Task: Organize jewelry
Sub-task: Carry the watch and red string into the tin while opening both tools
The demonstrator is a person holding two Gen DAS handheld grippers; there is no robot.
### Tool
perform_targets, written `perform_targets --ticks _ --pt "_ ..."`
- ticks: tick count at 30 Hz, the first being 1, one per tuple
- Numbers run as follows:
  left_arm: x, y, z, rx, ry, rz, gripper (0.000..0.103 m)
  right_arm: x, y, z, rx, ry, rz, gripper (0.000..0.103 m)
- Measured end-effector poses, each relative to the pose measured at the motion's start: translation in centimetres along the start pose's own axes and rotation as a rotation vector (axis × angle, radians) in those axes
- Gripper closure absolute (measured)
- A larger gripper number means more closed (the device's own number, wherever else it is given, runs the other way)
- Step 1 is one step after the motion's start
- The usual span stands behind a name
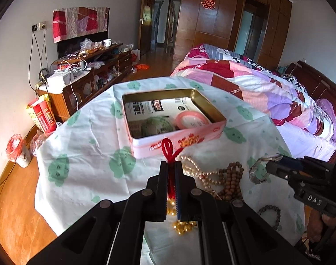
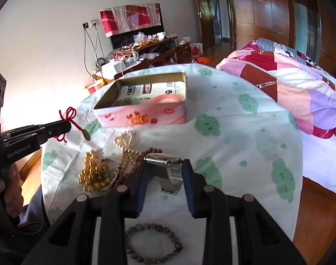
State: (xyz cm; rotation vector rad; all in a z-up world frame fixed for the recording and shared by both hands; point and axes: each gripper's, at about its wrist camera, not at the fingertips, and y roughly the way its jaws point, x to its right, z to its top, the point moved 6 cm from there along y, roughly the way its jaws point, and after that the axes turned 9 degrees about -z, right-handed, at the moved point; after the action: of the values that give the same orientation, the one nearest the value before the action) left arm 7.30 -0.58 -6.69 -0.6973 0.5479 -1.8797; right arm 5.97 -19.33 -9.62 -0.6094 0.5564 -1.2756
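The left claw (image 1: 171, 165) is pressed together on a red cord necklace (image 1: 167, 149), whose yarn loop sticks up past the fingertips. In the right wrist view the same cord (image 2: 67, 116) is knotted in a bow and carries a small dark pendant (image 2: 86, 135) that hangs free over the left side of the counter (image 2: 245, 132), which is draped in a white cloth with green cloud shapes. The left tool's body reads "GenRobot.AI".

The right claw (image 2: 164, 172) pinches a silver metal-band wristwatch (image 2: 171, 172), its face tilted up and the band hanging between the 2 blue-padded fingers (image 2: 190, 190). From the left wrist view the watch (image 1: 259, 169) sits at the tip of the right claw (image 1: 268, 166), whose housing shows "DAS".

Just left of the watch lie amber glass beads (image 2: 94, 173), a pale pearl strand (image 2: 123, 146) and brown wooden prayer beads (image 2: 145, 154), heaped and touching one another. A grey stone bracelet (image 2: 153, 243) lies near, by itself, below the right claw.

Farther back stands an open pink tin (image 2: 143, 116) with a gold inner wall. Its side print is too blurred to read. Inside are a pink ring-shaped item (image 1: 191, 119), something green (image 1: 158, 125) and printed paper (image 1: 145, 108).
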Motion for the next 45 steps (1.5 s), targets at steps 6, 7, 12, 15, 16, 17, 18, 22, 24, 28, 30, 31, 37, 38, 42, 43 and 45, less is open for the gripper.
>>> perform_targets --ticks 6,7,12,15,16,17,18,22,24,28,30,31,37,38,42,43,45 --pt "-0.3 0.5 0.9 -0.002 -0.002 -0.013 0.099 0.4 -0.1 2.2 0.034 0.006 0.009 0.07" --pt "-0.4 0.4 1.0 0.0 -0.001 -0.012 0.099 0.4 0.0 2.6 0.04 0.004 0.012 0.07" --pt "-0.9 0.5 2.6 0.019 0.007 -0.005 0.099 0.2 0.1 4.2 0.058 -0.008 0.027 0.07" --pt "-1.1 0.7 3.5 0.031 0.014 0.004 0.099 -0.1 0.4 5.1 0.068 -0.018 0.031 0.07" --pt "-1.2 0.7 3.8 0.034 0.014 0.004 0.099 -0.2 0.5 5.5 0.073 -0.022 0.034 0.07" --pt "-1.3 0.8 4.0 0.035 0.015 0.002 0.099 -0.2 0.6 5.8 0.075 -0.023 0.036 0.07" --pt "-1.3 1.0 4.3 0.038 0.017 0.005 0.099 -0.3 0.8 5.9 0.076 -0.025 0.038 0.07" --pt "-1.5 1.6 5.1 0.043 0.019 0.009 0.099 -0.5 1.4 7.0 0.081 -0.034 0.044 0.07" --pt "-1.5 2.1 5.5 0.043 0.024 0.01 0.099 -0.5 1.7 7.4 0.083 -0.035 0.049 0.07" --pt "-1.4 2.8 6.2 0.04 0.036 0.013 0.099 -0.7 2.5 8.4 0.088 -0.041 0.055 0.07" --pt "-1.4 3.3 6.8 0.039 0.041 0.019 0.099 -0.8 2.9 9.3 0.092 -0.044 0.058 0.07" --pt "-1.4 3.5 6.9 0.038 0.043 0.019 0.099 -0.8 3.0 9.5 0.095 -0.047 0.057 0.07" --pt "-1.5 4.9 8.1 0.03 0.052 0.029 0.099 -1.2 4.3 11.4 0.103 -0.059 0.064 0.07" --pt "-1.5 5.1 8.2 0.029 0.052 0.032 0.099 -1.3 4.6 11.6 0.1 -0.059 0.066 0.07" --pt "-1.8 5.9 8.5 0.021 0.052 0.037 0.099 -1.6 5.6 12.3 0.092 -0.068 0.063 0.07" --pt "-1.9 6.1 8.6 0.021 0.056 0.042 0.099 -1.6 5.7 12.4 0.092 -0.07 0.062 0.07" --pt "-2.0 6.5 8.9 0.019 0.058 0.049 0.099 -1.8 6.2 12.7 0.092 -0.076 0.061 0.07"
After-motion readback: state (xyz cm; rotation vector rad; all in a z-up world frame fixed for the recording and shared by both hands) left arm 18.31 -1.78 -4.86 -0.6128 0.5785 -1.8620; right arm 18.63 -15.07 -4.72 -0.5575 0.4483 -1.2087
